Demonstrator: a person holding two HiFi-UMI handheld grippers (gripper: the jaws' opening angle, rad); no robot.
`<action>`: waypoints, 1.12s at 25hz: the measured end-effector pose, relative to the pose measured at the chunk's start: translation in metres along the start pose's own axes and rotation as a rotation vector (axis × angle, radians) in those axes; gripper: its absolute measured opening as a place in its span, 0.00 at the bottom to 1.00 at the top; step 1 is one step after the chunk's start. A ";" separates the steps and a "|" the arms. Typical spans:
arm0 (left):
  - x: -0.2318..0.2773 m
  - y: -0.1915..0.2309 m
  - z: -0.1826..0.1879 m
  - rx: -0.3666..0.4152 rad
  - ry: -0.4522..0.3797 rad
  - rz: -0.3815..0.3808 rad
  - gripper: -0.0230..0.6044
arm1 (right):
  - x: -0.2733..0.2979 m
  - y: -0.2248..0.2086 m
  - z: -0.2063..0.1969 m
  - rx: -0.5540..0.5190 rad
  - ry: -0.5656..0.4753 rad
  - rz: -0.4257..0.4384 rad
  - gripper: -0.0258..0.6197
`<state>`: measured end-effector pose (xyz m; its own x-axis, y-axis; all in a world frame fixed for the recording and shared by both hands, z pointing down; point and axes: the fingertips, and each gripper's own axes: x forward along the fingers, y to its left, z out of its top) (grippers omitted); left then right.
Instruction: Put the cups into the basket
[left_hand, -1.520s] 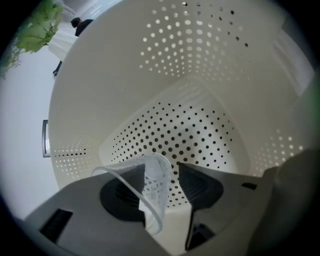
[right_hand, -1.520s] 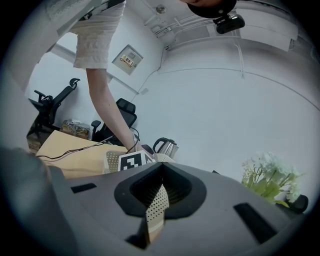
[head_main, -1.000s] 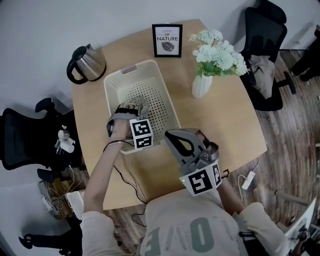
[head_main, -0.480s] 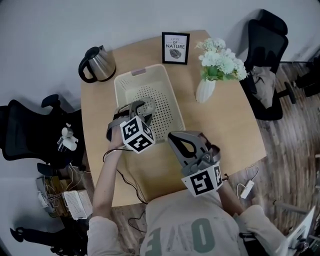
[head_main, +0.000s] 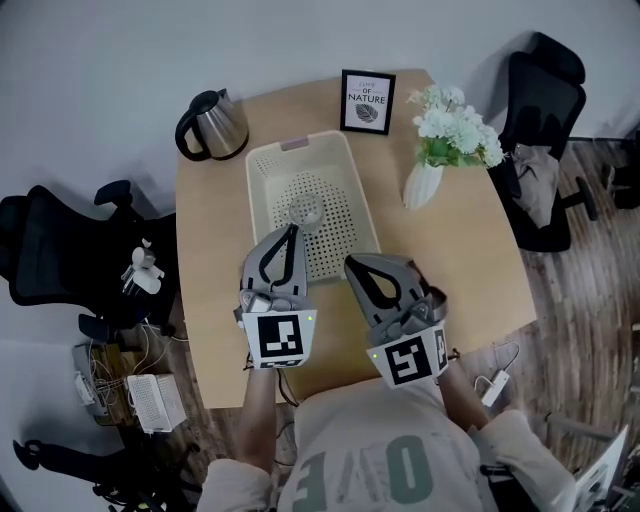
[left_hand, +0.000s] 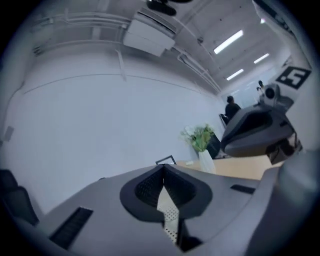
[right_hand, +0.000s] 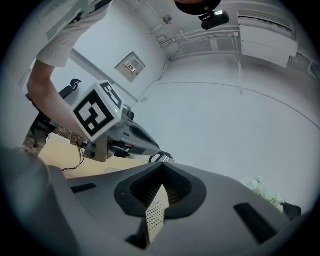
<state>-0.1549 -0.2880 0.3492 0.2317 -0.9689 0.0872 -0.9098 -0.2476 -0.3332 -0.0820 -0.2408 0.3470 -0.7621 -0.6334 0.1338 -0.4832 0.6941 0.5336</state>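
The cream perforated basket (head_main: 312, 203) stands in the middle of the wooden table (head_main: 460, 260). One clear glass cup (head_main: 305, 209) sits inside it, on its bottom. My left gripper (head_main: 292, 231) hovers over the basket's near end, just short of the cup, its jaws shut with nothing between them. My right gripper (head_main: 351, 263) is beside it over the basket's near right corner, also shut and empty. In the left gripper view the jaw tips (left_hand: 163, 168) meet, with basket mesh (left_hand: 168, 212) showing below. The right gripper view shows its own tips (right_hand: 162, 165) together over the mesh (right_hand: 155, 212).
A steel kettle (head_main: 213, 125) stands at the table's far left. A framed print (head_main: 367, 101) and a white vase of flowers (head_main: 424, 183) stand at the far right. Black office chairs (head_main: 545, 110) flank the table, and cables lie on the floor at left.
My left gripper has come up out of the basket and back toward me, leaving the cup inside, and its jaws have gone from wide to shut. The right gripper stayed put.
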 end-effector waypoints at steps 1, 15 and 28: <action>-0.008 0.004 0.007 -0.033 -0.035 0.039 0.05 | 0.001 -0.001 0.001 0.003 0.000 -0.007 0.04; -0.054 -0.046 0.026 -0.077 -0.083 0.010 0.05 | -0.005 0.007 0.004 0.072 -0.011 0.001 0.04; -0.056 -0.049 0.022 -0.059 -0.056 0.021 0.05 | -0.011 0.008 0.007 0.097 -0.015 0.004 0.04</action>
<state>-0.1159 -0.2220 0.3404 0.2300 -0.9728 0.0273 -0.9330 -0.2284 -0.2782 -0.0806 -0.2262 0.3439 -0.7704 -0.6256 0.1230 -0.5189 0.7273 0.4492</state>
